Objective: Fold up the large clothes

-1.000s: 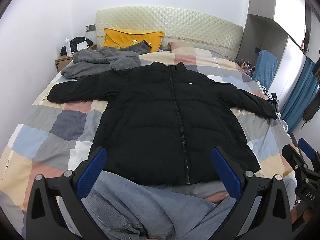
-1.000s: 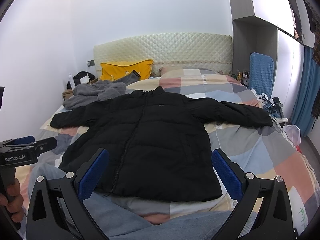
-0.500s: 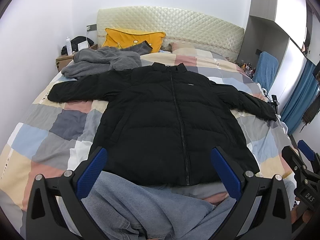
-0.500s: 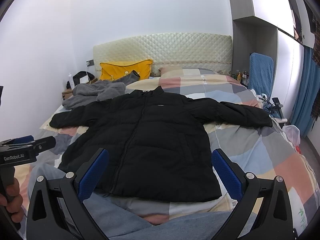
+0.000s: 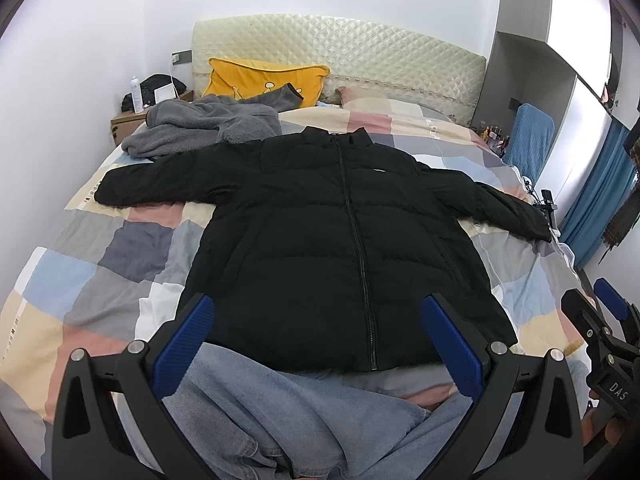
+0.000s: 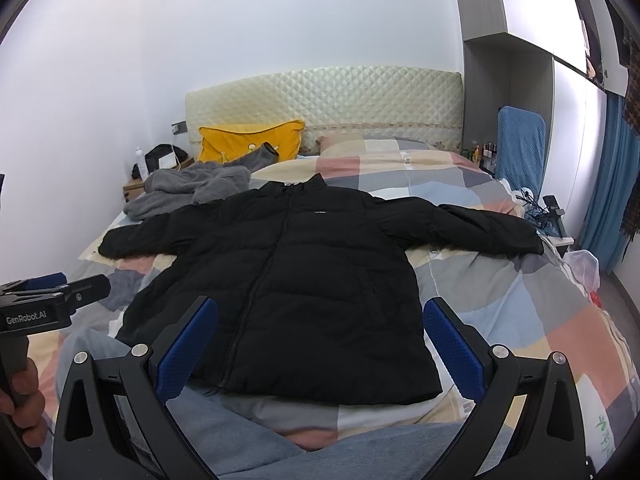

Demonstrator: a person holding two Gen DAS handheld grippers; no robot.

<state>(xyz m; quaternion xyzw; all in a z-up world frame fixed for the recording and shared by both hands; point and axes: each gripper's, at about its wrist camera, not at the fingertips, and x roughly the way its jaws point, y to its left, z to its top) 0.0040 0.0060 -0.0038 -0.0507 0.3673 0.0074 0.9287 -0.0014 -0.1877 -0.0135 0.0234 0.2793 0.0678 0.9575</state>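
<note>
We held the left gripper (image 5: 316, 332) and right gripper (image 6: 320, 336) wide apart and empty above the near hem of the black puffer jacket (image 5: 340, 248). It lay flat, zipped, front up, sleeves spread, on the bed (image 5: 100, 264), with a grey fleece (image 5: 200, 128) near its collar.

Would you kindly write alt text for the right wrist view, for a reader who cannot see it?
A black jacket lies zipped and spread flat on a patchwork bed, sleeves out to both sides. The open right gripper hovers near its hem, empty, with the left gripper at the left edge. A grey garment and yellow pillow lie beyond.
</note>
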